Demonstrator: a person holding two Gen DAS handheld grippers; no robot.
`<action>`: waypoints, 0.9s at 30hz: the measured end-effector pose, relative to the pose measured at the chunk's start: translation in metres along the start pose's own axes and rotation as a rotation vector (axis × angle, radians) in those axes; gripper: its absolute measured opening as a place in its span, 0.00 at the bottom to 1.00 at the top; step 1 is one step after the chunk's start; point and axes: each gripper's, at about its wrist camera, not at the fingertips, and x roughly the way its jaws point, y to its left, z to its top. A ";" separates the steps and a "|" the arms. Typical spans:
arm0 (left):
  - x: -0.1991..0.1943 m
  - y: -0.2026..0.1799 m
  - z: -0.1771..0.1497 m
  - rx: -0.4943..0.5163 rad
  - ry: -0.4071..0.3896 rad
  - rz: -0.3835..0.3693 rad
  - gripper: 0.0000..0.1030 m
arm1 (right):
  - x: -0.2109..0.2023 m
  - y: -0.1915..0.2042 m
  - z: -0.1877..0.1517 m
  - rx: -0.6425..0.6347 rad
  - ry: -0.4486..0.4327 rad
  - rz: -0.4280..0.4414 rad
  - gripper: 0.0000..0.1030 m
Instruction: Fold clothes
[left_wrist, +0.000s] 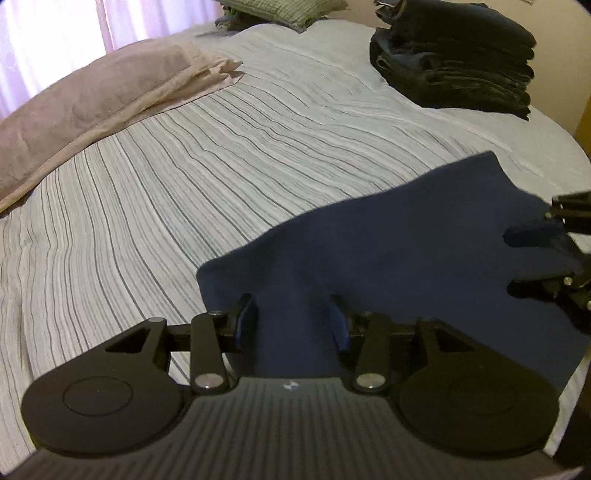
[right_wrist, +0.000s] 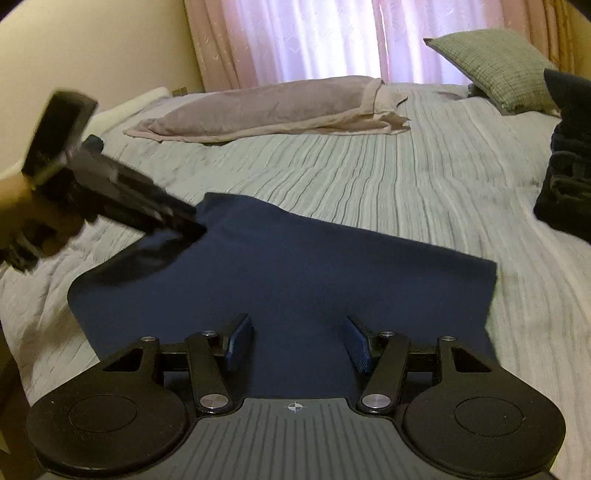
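Observation:
A navy blue garment (left_wrist: 406, 251) (right_wrist: 314, 266) lies flat on the striped bed cover (left_wrist: 184, 184) (right_wrist: 406, 184). My left gripper (left_wrist: 291, 306) hovers over its left part, jaws apart, with only flat cloth showing in the gap. In the right wrist view the left gripper (right_wrist: 181, 229) is blurred above the garment's far left corner, held by a hand (right_wrist: 22, 206). My right gripper (right_wrist: 299, 325) stands open over the near edge of the garment, nothing pinched between its blue pads (right_wrist: 240, 343). The right gripper (left_wrist: 515, 262) also shows at the right edge of the left wrist view, fingers spread.
A stack of dark folded clothes (left_wrist: 454, 62) (right_wrist: 569, 177) sits at the far right of the bed. A mauve pillow (left_wrist: 92, 103) (right_wrist: 266, 107) lies at the far side, a green cushion (left_wrist: 288, 9) (right_wrist: 498, 66) beyond it. Pink curtains (right_wrist: 314, 37) hang behind the bed.

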 end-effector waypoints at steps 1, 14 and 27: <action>-0.007 0.000 0.003 0.003 -0.014 -0.003 0.36 | -0.002 0.000 -0.002 -0.005 -0.001 -0.004 0.56; 0.037 0.002 0.021 0.034 0.008 -0.056 0.39 | -0.027 -0.013 -0.036 0.049 -0.049 -0.040 0.56; -0.060 0.019 -0.006 -0.052 -0.099 0.037 0.26 | -0.090 0.005 -0.053 0.182 -0.182 -0.089 0.56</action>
